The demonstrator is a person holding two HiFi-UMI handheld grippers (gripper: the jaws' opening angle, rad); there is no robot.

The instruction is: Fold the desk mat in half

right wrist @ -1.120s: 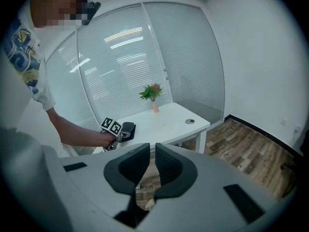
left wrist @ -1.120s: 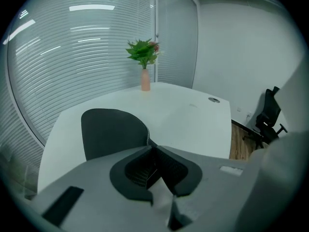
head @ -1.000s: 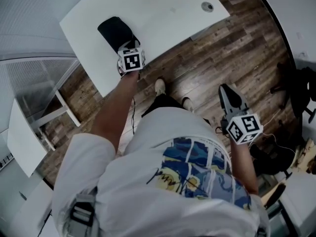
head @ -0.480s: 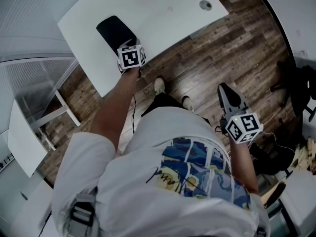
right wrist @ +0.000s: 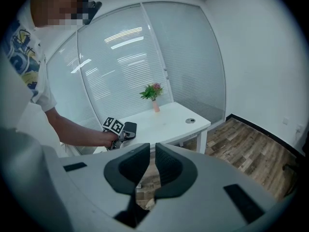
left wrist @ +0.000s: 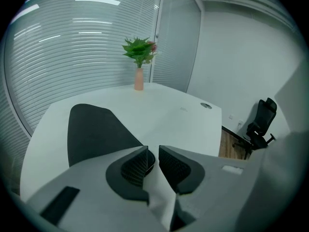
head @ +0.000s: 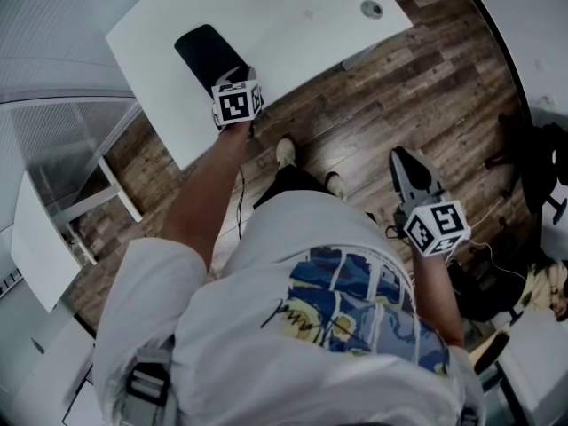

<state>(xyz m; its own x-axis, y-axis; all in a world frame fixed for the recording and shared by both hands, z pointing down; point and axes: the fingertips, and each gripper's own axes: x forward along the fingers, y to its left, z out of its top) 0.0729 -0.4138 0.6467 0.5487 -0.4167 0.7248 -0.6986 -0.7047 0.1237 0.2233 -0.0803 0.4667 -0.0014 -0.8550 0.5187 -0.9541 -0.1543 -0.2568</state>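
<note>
**Left tongs letting go at the mat's edge**

From my seat, the desk mat [head: 204,51] reads as a plain dark sheet, matte, with rounded corners. It lies flat on the white desk [head: 293,25], toward the desk's left end and close to the front edge. I can't tell whether it is one layer or doubled over. I can make out no logo or print on it.

The left gripper [left wrist: 153,151] sits low at the mat's near edge. Its jaws are opening, and the gap shows only bare white desktop. The mat's dark edge runs just beyond the left pad, not pinched.

The right gripper [right wrist: 152,149] hangs well away over the wooden floor [head: 399,87]. Its jaws are slightly apart with nothing between them.

The only markings I can see are the black-and-white square markers on each gripper's cube. There is also a line of cursive on the person's printed shirt [head: 337,300], too small for me to read.

At the desk's far edge stands a small vase with a green plant [left wrist: 139,76].
</note>
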